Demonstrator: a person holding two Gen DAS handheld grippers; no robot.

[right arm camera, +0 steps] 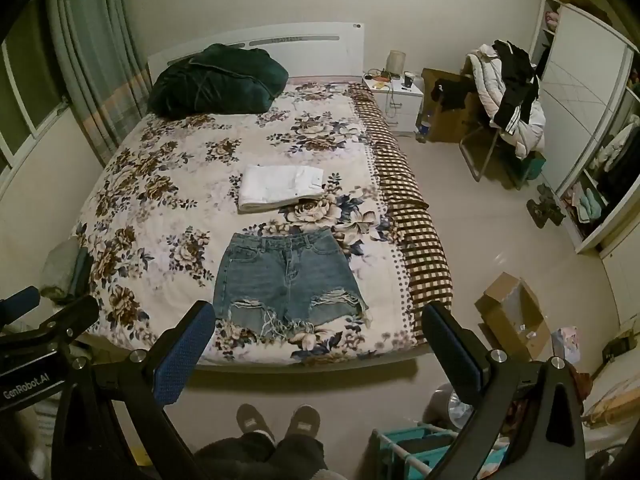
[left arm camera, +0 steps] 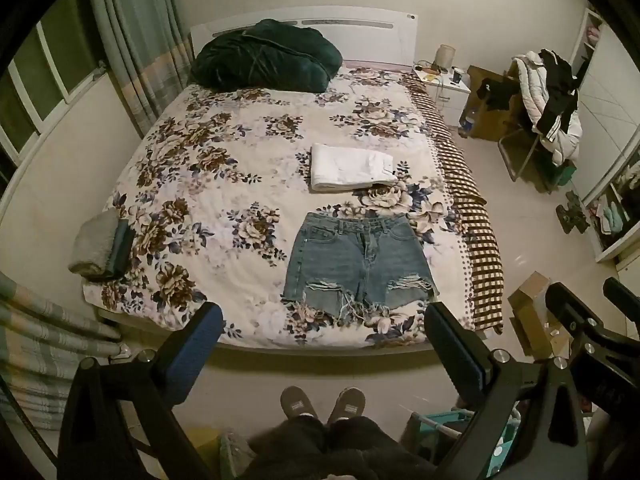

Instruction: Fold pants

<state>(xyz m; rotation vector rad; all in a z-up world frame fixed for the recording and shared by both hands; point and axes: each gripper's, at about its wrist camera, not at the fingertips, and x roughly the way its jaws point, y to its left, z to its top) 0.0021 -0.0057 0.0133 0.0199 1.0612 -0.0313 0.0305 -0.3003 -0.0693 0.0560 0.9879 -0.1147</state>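
Both claws gape above flat denim shorts [left arm camera: 360, 262] on the bed [left arm camera: 224, 184]

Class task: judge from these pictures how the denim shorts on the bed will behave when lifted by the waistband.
The denim shorts lie flat, so they will probably drape rather than hold shape. Denim looks thick, so likely stiffer than thin cloth. The frayed hems may snag or trail.

Floral-covered bed [left arm camera: 224, 168], white headboard [left arm camera: 360, 30], pale tiled floor [left arm camera: 532, 216], curtained window [left arm camera: 44, 92]
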